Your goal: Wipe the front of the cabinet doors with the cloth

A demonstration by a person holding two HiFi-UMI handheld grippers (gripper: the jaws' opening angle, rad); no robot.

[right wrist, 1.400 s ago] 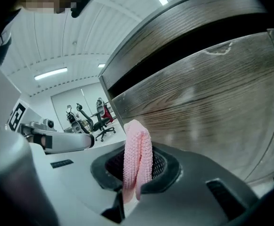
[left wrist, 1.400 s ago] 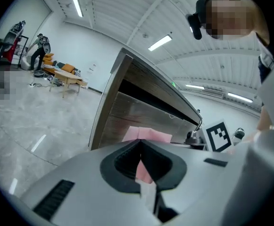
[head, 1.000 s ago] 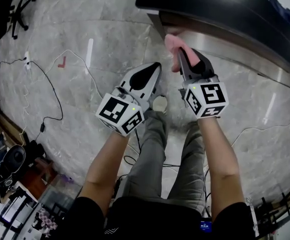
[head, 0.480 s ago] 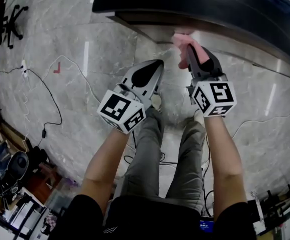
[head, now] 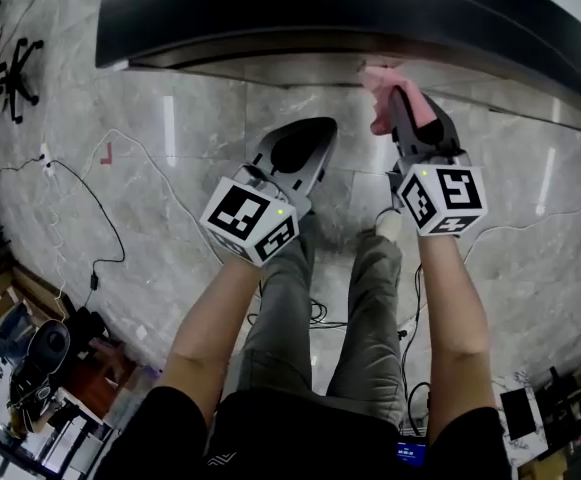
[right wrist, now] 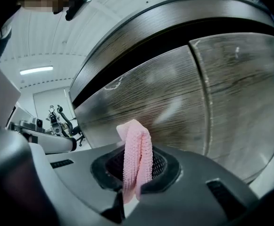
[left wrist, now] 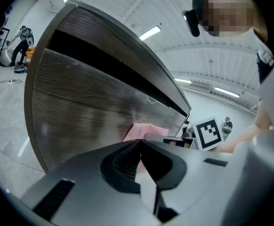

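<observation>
The countertop [head: 370, 8] is hiding most of the cabinet doors [right wrist: 151, 102] from overhead. The right gripper [right wrist: 136, 171] is covering the lower end of the cloth [right wrist: 137, 142].

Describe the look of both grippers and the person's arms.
The left gripper and right gripper have light grey, tapering shells with black insets round the jaws. The left cube and right cube are white with black square markers and a small green light. The arms are bare below short black sleeves, above grey trousers.
</observation>
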